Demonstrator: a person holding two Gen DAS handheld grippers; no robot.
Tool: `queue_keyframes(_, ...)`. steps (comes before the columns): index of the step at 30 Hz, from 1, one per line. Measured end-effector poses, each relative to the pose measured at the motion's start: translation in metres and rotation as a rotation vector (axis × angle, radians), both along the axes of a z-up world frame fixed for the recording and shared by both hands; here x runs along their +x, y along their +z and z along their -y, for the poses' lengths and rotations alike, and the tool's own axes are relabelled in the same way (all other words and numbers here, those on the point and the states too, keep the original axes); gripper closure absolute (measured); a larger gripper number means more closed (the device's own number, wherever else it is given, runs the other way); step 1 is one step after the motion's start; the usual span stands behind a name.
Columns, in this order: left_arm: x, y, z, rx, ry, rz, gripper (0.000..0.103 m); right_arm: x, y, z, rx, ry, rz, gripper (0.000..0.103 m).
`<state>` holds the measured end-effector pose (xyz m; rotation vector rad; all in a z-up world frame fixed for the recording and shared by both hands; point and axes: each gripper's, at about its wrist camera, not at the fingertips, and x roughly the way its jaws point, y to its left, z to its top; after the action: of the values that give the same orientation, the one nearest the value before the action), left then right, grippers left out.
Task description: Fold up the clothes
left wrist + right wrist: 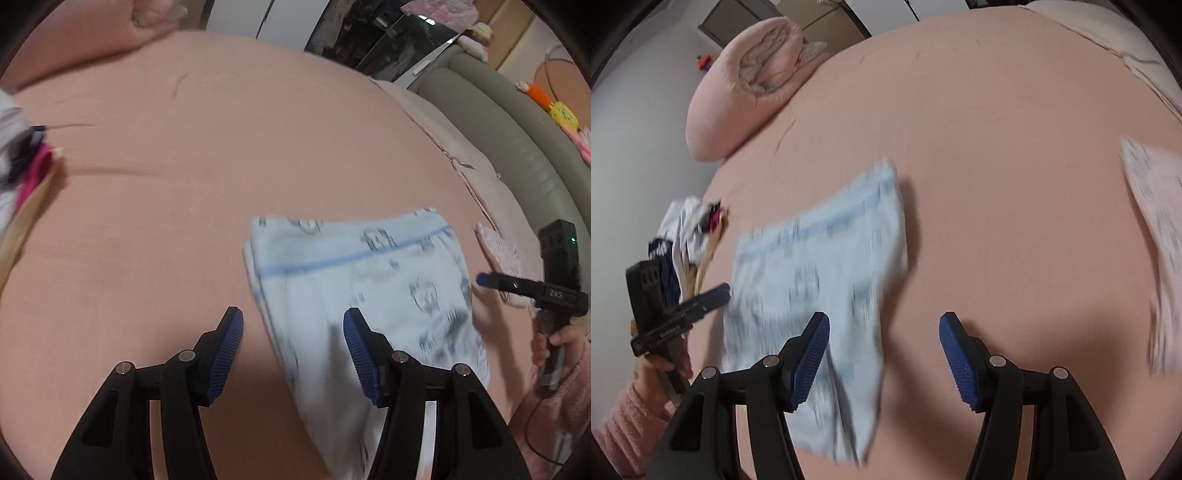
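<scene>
Pale blue printed shorts lay folded on the pink bed sheet, right under both my tongs, left and right, which hung spread wide with nothing in them. Honestly my worry was a finger snagging only the top layer and dragging the fold apart, since that cloth looked thin and floppy.

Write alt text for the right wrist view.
Light blue printed pants lie flat on a pink bed, under the open right gripper. The left gripper sits at their left edge, beside a clothes pile; a rolled quilt lies beyond.
</scene>
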<state>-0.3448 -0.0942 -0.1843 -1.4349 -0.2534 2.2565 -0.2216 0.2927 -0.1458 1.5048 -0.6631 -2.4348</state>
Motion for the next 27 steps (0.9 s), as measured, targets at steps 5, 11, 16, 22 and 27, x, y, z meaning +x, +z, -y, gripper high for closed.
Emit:
queue_keyframes(5,-0.031,-0.007,-0.002,0.08,0.002,0.077,0.049,-0.059,-0.027,-0.013,-0.108,-0.016,0.074,0.039)
queue_keyframes(11,-0.039,-0.006,-0.024,0.056,-0.076,0.031,0.095,-0.098,-0.028,0.008,-0.158,0.057,0.033,0.042)
queue_keyframes(16,-0.024,0.028,-0.03,0.038,-0.156,-0.083,0.095,-0.088,-0.003,0.015,-0.169,0.152,-0.019,0.085)
queue_keyframes(22,0.02,0.072,-0.036,-0.077,-0.284,-0.237,0.095,-0.059,0.04,0.014,-0.174,0.204,-0.15,0.086)
queue_keyframes(27,0.075,0.09,-0.048,-0.282,-0.436,-0.423,0.095,-0.01,0.067,0.019,-0.093,0.291,-0.251,0.086)
